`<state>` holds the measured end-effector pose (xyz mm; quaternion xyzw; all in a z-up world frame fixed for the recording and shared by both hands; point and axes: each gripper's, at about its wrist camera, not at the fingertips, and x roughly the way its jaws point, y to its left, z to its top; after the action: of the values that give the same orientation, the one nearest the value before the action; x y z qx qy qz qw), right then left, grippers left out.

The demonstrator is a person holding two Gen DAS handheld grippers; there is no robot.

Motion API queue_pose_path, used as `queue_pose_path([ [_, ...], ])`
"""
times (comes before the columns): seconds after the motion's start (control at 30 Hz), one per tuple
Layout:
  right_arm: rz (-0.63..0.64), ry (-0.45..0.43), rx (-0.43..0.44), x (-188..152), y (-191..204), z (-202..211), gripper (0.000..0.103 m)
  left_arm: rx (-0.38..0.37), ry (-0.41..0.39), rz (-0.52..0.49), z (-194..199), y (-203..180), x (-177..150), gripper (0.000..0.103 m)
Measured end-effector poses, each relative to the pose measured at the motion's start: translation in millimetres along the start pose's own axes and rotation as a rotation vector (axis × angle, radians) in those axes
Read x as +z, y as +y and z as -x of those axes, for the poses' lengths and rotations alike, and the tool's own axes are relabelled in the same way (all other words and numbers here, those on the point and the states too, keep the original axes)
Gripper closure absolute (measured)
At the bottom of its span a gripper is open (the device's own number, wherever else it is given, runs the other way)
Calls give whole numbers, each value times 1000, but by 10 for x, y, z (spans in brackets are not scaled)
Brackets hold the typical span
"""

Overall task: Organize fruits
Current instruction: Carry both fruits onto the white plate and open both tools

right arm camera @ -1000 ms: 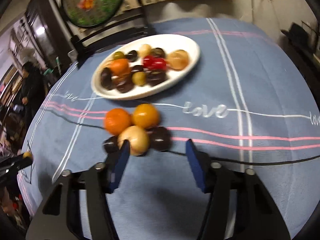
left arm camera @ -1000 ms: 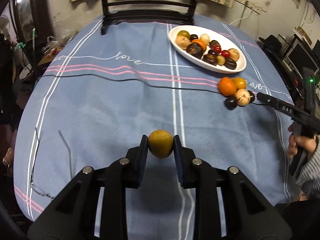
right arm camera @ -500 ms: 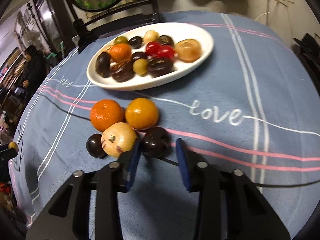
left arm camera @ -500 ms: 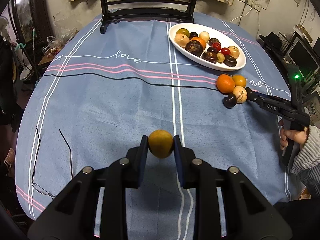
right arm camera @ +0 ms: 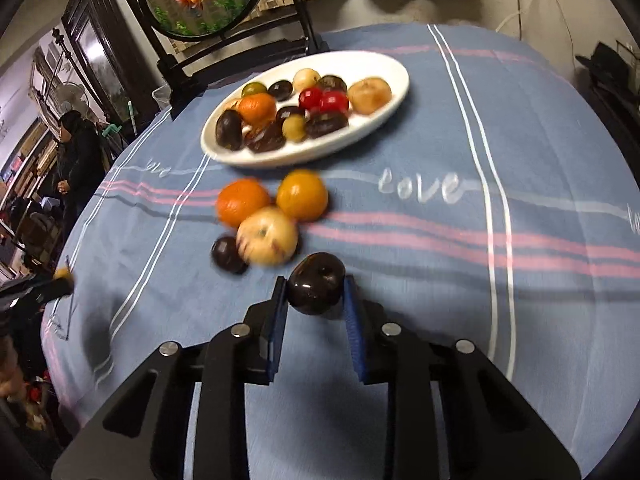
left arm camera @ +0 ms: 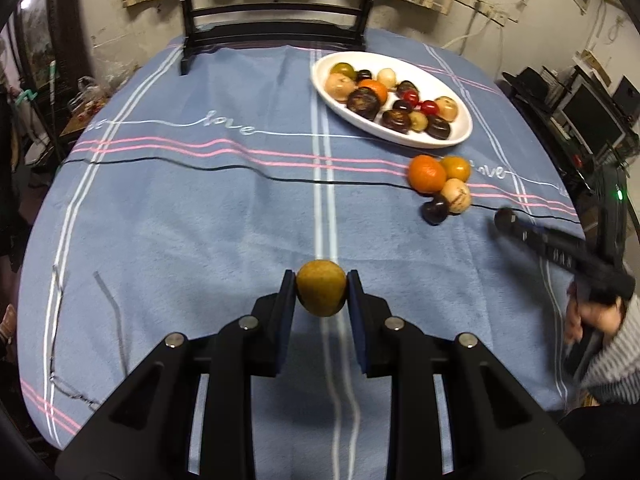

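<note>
Dark fruit (right arm camera: 316, 288) clamped in right tool (right arm camera: 314, 294); jaws closed.

Blue striped tablecloth (left arm camera: 200, 220); white plate (left arm camera: 460, 136)

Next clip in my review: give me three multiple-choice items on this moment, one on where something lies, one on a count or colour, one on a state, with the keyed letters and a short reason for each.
1. Where does the white plate lie relative to the loose fruit cluster on the tablecloth?
A. Beyond it, toward the dark wooden stand
B. Under it
C. At the near table edge

2. How many fruits remain loose in that cluster?
A. One
B. Four
C. Seven

3. What is the right tool doing?
A. Standing open and empty
B. Shut on a dark fruit
C. Resting in the plate

Answers:
1 A: the plate sits past the cluster, near the stand.
2 B: two orange, one pale and one small dark fruit.
3 B: its jaws have just been closing and the pads now press on the dark fruit; the left tool likewise holds a yellow-brown fruit.
</note>
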<state>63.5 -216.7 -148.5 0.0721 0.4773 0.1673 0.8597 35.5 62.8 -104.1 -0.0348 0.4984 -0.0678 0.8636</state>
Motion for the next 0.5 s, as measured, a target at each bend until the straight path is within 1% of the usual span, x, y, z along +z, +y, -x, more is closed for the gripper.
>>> queue_pose_path([
  [0.13,15,22,-2,-199,55,132,75,-42,5,-49,-112,-199,79,77],
  [0.2,31,1,-16,-192,71,270,75,-66,9,-71,-183,-298,173,77],
  [0.27,32,-36,-23,-77,54,396,75,-79,3,-88,-230,-383,300,77],
  [0.37,41,-116,-37,253,36,589,75,-98,-33,-121,-303,-553,648,77],
  [0.5,50,-177,-37,686,-17,616,75,-111,-66,-152,-447,-730,1080,77],
])
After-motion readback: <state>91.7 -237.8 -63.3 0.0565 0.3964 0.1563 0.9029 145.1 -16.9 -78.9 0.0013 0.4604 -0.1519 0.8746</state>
